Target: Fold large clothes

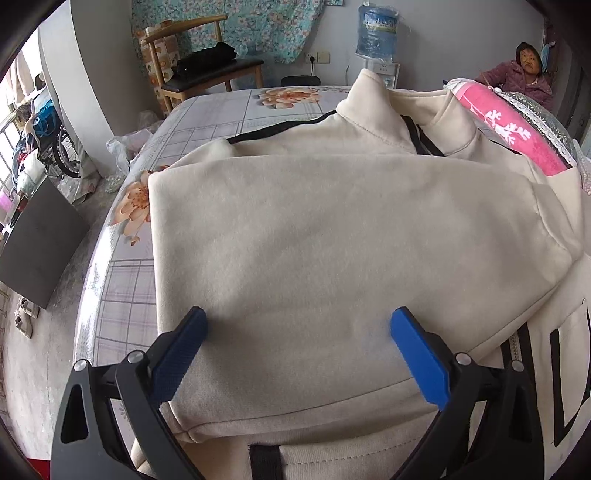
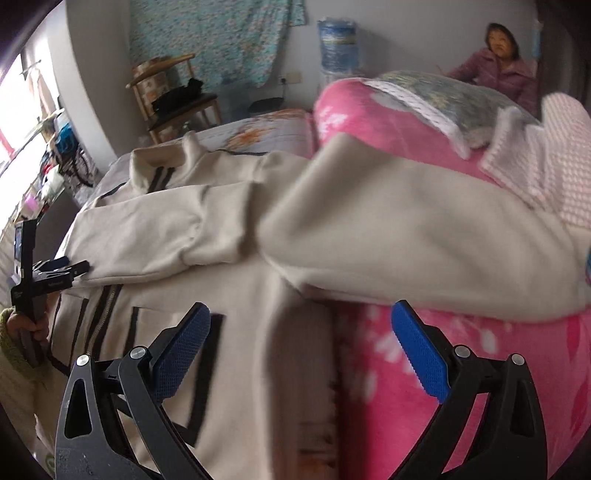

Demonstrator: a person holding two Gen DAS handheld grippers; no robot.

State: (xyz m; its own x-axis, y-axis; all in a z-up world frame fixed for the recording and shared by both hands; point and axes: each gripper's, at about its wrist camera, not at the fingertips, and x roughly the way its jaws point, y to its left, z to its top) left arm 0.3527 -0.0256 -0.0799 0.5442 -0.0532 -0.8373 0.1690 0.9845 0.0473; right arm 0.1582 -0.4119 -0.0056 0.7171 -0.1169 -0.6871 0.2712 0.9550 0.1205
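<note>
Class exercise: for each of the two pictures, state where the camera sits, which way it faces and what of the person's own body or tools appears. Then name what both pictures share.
Left wrist view: sits on the left tongs, looking forward over the folded cream jacket on the bed; only its own open blue fingers show.
Right wrist view: sits on the right tongs, open, facing the jacket's sleeve and pink quilt; the left tongs and the hand holding them show at the left edge.
Shared: jacket, quilt, wooden chair, water bottle, seated woman.

Big black letters on jacket (image 1: 565, 373) cut off, water jug (image 1: 377, 31) label too blurry — no text readable.
</note>
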